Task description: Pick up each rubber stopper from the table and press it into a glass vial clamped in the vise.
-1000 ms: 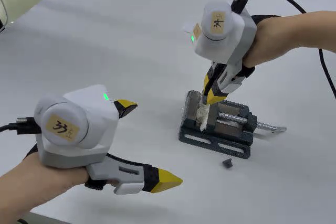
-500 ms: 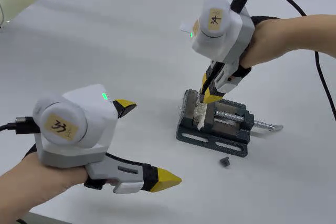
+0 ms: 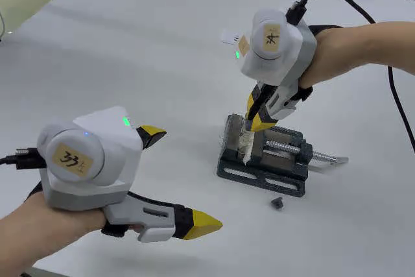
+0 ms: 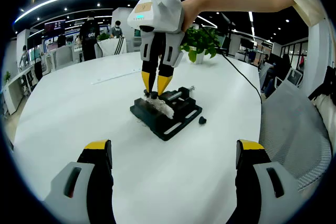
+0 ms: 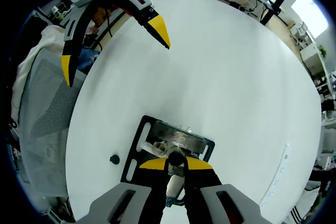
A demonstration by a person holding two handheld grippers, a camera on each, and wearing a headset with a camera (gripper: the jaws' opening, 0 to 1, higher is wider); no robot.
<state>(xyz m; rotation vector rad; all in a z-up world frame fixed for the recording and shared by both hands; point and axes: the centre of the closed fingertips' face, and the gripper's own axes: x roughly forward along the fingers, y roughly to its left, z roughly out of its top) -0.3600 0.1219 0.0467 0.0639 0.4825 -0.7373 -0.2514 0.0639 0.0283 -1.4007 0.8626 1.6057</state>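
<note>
A dark vise (image 3: pixel 285 160) stands on the white table and clamps a pale glass vial (image 3: pixel 245 148) upright at its left end. My right gripper (image 3: pixel 257 121) points steeply down just above the vial's mouth. In the right gripper view its yellow tips (image 5: pixel 176 164) are shut on a small dark rubber stopper (image 5: pixel 176 158), right over the vise (image 5: pixel 144 145). A second dark stopper (image 3: pixel 277 203) lies loose on the table in front of the vise. My left gripper (image 3: pixel 178 180) hovers at the near left, open and holding nothing, well away from the vise (image 4: pixel 176 116).
The white round table (image 3: pixel 130 50) stretches bare to the left and back. The vise's handle (image 3: pixel 327 157) sticks out to the right. A black cable (image 3: pixel 395 95) trails from the right arm. The left gripper view looks across at the right gripper (image 4: pixel 156 85) and the loose stopper (image 4: pixel 202 120).
The right gripper has stayed over the vial with the stopper and stands slightly more upright. The left gripper has held its place; the head camera drifted a little.
</note>
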